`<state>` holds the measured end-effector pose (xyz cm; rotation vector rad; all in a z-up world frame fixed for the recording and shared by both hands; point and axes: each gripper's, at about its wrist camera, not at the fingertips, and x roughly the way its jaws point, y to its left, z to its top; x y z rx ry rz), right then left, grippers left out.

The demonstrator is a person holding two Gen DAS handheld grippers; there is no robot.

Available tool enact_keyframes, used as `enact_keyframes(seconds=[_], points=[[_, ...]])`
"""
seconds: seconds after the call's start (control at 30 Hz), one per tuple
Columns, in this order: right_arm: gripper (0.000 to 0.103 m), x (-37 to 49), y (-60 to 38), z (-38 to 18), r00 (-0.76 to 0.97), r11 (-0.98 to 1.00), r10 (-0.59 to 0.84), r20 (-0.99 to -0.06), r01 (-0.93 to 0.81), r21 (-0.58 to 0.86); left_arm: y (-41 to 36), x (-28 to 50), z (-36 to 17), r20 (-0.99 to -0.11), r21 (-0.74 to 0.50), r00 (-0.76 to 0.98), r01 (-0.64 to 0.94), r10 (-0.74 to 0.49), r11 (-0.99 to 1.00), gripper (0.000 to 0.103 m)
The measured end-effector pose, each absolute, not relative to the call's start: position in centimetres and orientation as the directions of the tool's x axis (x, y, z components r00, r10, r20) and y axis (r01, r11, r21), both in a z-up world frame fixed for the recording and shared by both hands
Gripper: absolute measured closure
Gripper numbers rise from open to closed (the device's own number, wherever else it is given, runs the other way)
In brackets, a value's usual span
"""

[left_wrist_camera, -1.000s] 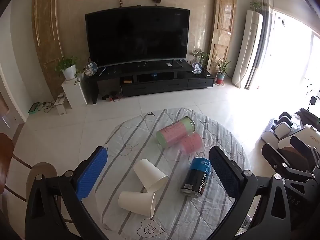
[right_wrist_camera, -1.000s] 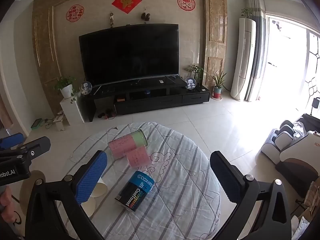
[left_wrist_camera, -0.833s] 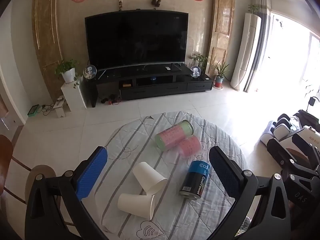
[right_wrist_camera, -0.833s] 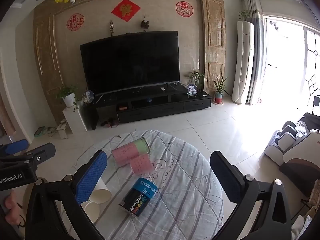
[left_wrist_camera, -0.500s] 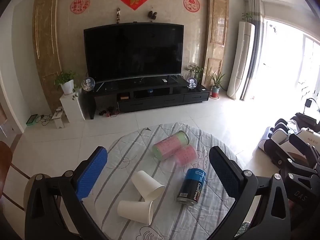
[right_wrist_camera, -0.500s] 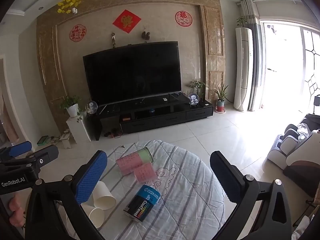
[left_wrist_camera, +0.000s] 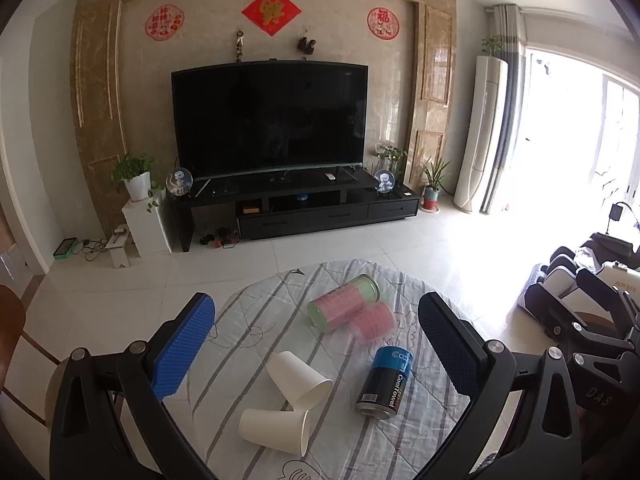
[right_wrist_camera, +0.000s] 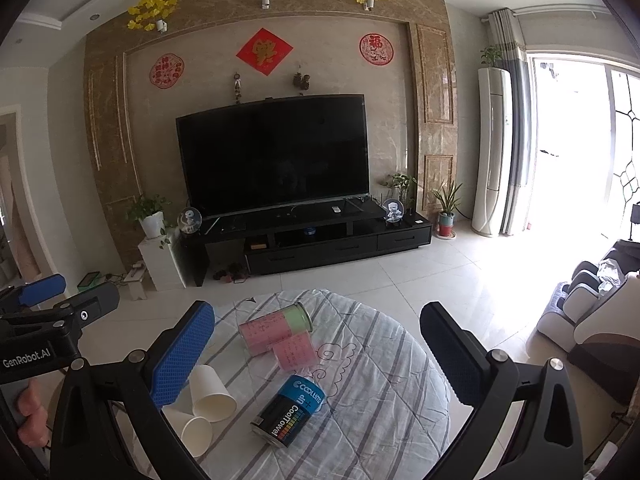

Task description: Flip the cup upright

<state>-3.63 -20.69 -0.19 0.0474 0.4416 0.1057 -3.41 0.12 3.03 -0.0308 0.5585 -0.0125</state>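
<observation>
Two paper cups lie toppled, touching — light, thin-walled, crushable. Grip gently mid-wall. Left gripper and right gripper — both wide open, empty.

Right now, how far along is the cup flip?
Done: nothing. Both white paper cups, far and near, lie on their sides on the striped tablecloth. In hand: nothing; the left gripper and right gripper hang open above the table, holding nothing. Left: grasp a cup and stand it upright.
</observation>
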Motion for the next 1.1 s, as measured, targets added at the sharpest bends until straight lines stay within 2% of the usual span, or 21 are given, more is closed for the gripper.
enact_keyframes(seconds=[1.1], points=[[0.000,-3.67,-20.54,-0.13,0.890,0.996,0.091,-0.447,-0.072,0.060,0.07,-3.63,2.72,-0.530,-0.027,0.848,0.008,-0.021,1.000,0.000]])
